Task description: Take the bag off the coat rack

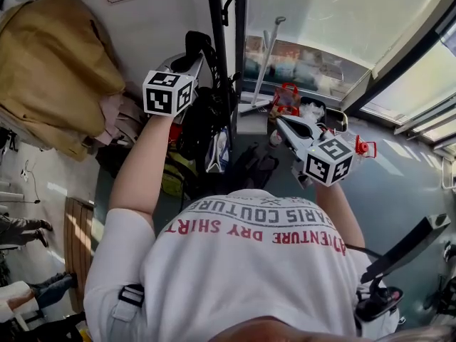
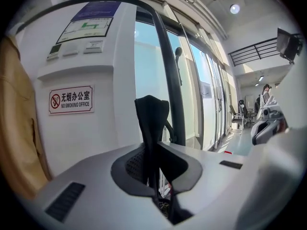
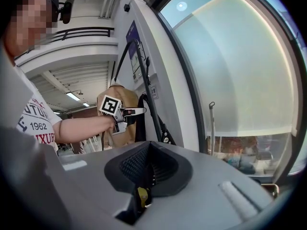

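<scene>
My left gripper point(image 2: 153, 153) has its fingers clamped on the black fabric bag strap point(image 2: 151, 116), near the black coat-rack pole point(image 2: 171, 80). My right gripper point(image 3: 150, 164) has its fingers closed, empty.

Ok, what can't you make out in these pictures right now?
- Whether the black strap in the left claw hangs on a hook: left gripper view shows none, head view too dark there.
- The bag's body: head view, lost in dark clutter behind the left arm.
- The coat rack top: cut off by head view's upper edge.
</scene>
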The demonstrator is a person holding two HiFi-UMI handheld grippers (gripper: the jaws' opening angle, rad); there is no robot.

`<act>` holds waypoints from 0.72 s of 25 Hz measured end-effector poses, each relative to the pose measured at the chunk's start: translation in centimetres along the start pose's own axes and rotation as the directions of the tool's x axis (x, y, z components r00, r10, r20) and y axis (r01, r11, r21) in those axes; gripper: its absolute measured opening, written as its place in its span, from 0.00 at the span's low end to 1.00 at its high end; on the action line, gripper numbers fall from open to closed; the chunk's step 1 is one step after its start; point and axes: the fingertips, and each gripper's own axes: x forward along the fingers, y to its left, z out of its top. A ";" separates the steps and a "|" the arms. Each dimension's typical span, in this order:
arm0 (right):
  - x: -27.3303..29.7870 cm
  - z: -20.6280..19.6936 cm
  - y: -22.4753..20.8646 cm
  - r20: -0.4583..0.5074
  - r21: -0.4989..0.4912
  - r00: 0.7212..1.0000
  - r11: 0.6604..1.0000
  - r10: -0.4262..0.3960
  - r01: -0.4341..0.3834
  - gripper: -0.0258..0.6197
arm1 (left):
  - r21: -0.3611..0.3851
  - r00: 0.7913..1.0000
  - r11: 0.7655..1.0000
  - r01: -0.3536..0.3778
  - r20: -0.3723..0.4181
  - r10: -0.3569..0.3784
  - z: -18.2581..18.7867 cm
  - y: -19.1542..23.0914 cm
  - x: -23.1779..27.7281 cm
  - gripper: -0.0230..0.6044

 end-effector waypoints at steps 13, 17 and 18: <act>-0.9 -0.4 -1.0 0.007 0.019 1.000 1.000 -0.017 0.017 0.04 | -0.102 1.000 0.995 -0.011 0.012 0.012 1.1 0.7 -0.9 0.07; -1.1 -1.0 -1.0 0.002 0.034 1.000 0.999 -0.015 0.015 0.04 | -0.134 0.998 0.991 -0.012 0.055 0.020 3.4 1.3 -1.8 0.07; -1.0 -1.1 -1.0 0.000 0.035 1.000 0.999 -0.013 0.013 0.04 | -0.138 0.998 0.990 -0.012 0.066 0.021 4.0 1.5 -1.8 0.07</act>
